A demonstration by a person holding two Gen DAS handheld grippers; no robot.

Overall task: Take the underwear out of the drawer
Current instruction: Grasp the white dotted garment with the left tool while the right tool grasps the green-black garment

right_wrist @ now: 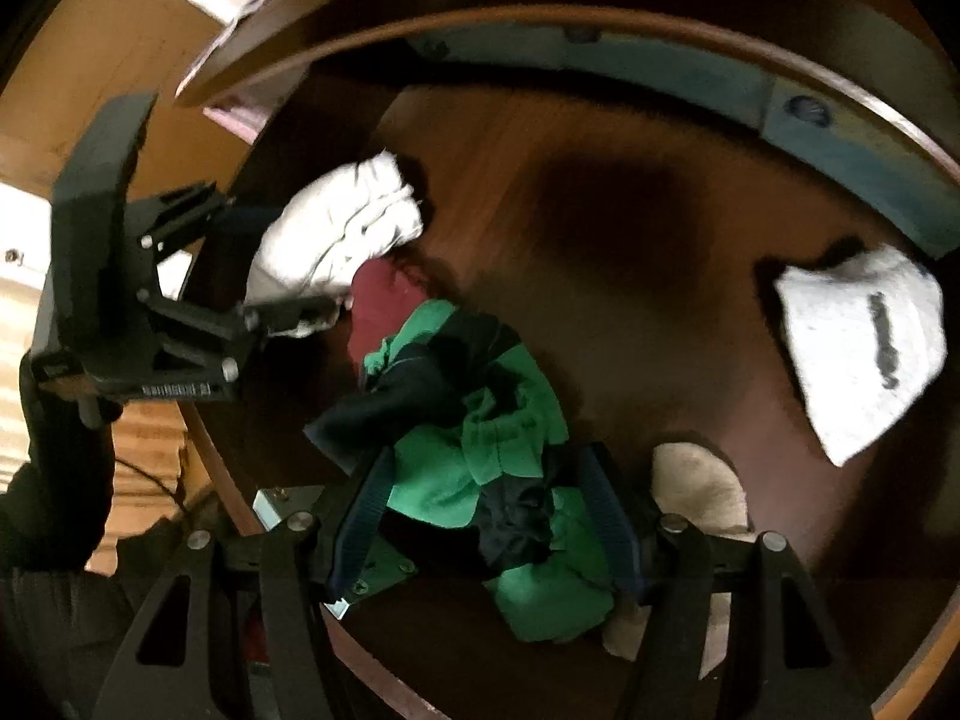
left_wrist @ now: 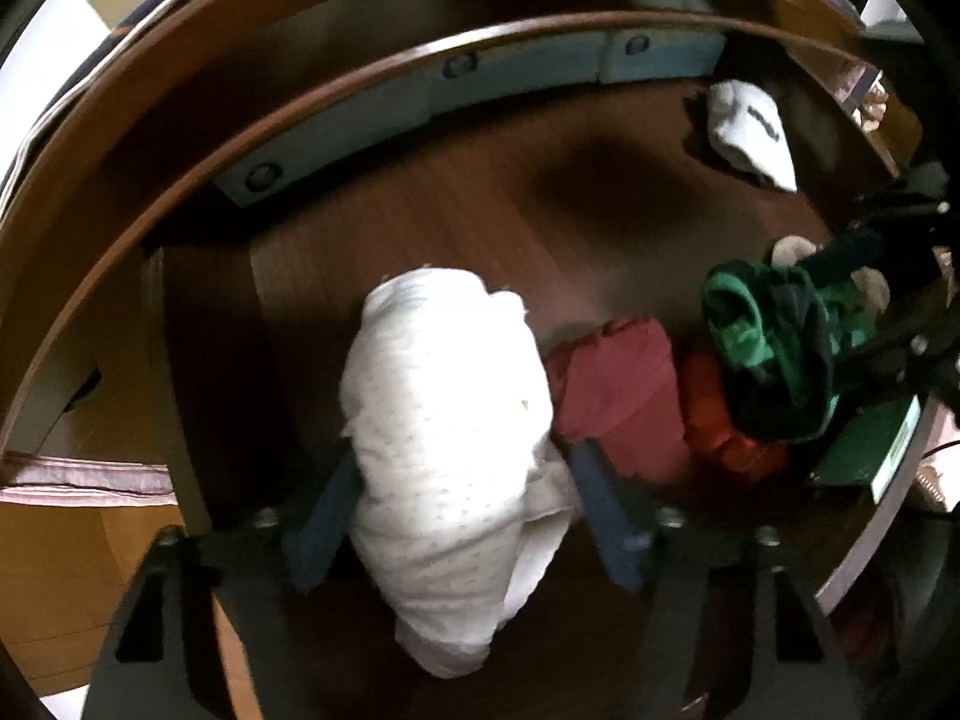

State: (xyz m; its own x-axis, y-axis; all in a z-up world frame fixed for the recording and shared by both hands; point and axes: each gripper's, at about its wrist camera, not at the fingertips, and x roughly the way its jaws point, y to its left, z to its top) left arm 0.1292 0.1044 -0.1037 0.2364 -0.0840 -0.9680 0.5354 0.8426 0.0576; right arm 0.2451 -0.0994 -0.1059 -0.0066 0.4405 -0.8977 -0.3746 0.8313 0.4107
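The open wooden drawer (left_wrist: 420,192) holds several rolled garments. My left gripper (left_wrist: 462,474) is shut on white dotted underwear (left_wrist: 450,408) and holds it just above the drawer floor; the same bundle shows in the right wrist view (right_wrist: 342,228). My right gripper (right_wrist: 486,480) is shut on green and dark navy underwear (right_wrist: 498,438), also seen at the right of the left wrist view (left_wrist: 768,342). Dark red underwear (left_wrist: 618,384) and an orange-red piece (left_wrist: 714,414) lie between the two grippers.
A folded white garment with a dark logo (right_wrist: 864,348) lies at the drawer's right side. A beige piece (right_wrist: 696,486) lies by my right finger. The drawer's back wall carries a pale blue strip (left_wrist: 528,72). Wooden floor (right_wrist: 120,72) shows at left.
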